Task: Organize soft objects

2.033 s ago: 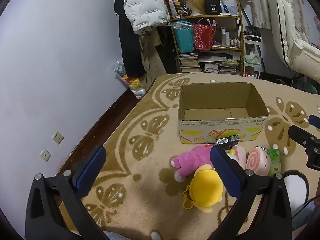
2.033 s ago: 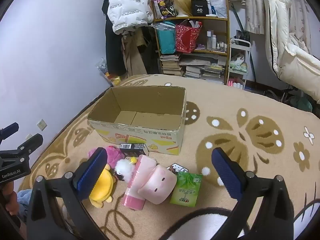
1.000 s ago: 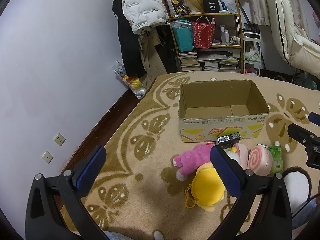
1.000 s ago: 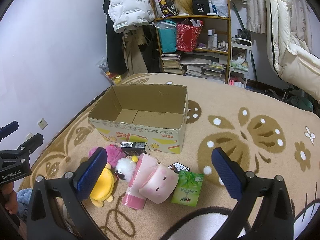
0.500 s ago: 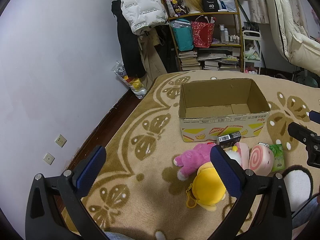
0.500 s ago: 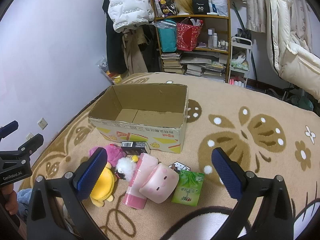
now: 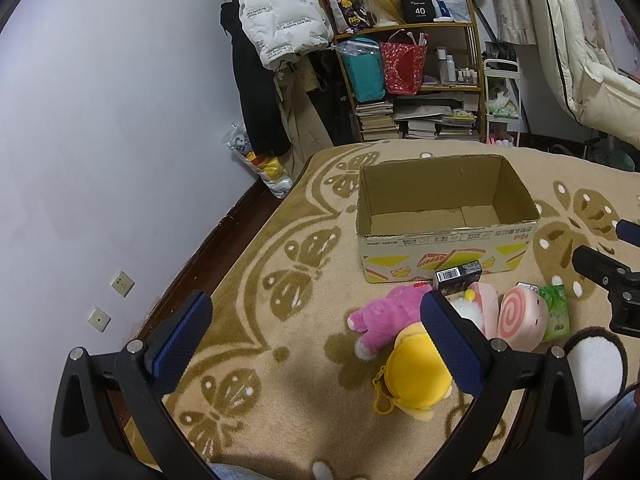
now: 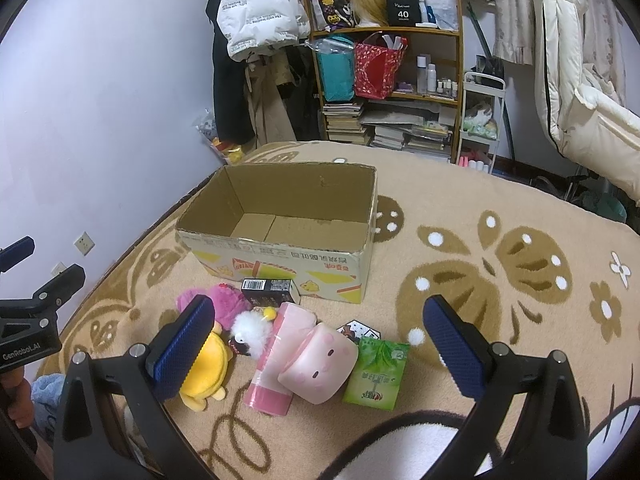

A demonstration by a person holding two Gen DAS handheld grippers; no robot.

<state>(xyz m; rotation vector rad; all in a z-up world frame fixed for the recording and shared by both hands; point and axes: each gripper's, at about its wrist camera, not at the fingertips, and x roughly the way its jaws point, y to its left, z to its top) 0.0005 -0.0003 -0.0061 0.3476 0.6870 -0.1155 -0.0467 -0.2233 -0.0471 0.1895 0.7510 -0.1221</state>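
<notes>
Fingers on both grippers were spread wide w/ nothing between them: left gripper (image 7: 316,332) hovered over the tan patterned rug (image 7: 280,280), right gripper (image 8: 320,344) hung above the toy pile.

Soft things lay in a heap on the rug just in front of the open brown cardboard box (image 8: 280,236), which looked bare inside. Heap incl. a yellow round plush w/ a keychain loop (image 7: 416,380), a pink furry plush animal (image 7: 384,316) touching it, a pink swirl-ended roll cushion (image 8: 320,364), a small white fluffy toy (image 8: 250,330) and a pink cylindrical pack (image 8: 280,360). Also there: a green tissue packet (image 8: 378,376) and a small black barcode carton (image 8: 266,292) leaning against the box front.

Judgement: nothing packed yet, step in hand is picking the first item. Best approach prob. = take the yellow plush w/ the left gripper since it sat nearest on that side. Come down around the body, not the keychain loop. Squeeze enough to compress the stuffing so it doesn't slip. Lift clear of the pink plush before swinging over the box rim. Right gripper could take the roll cushion across its width.
</notes>
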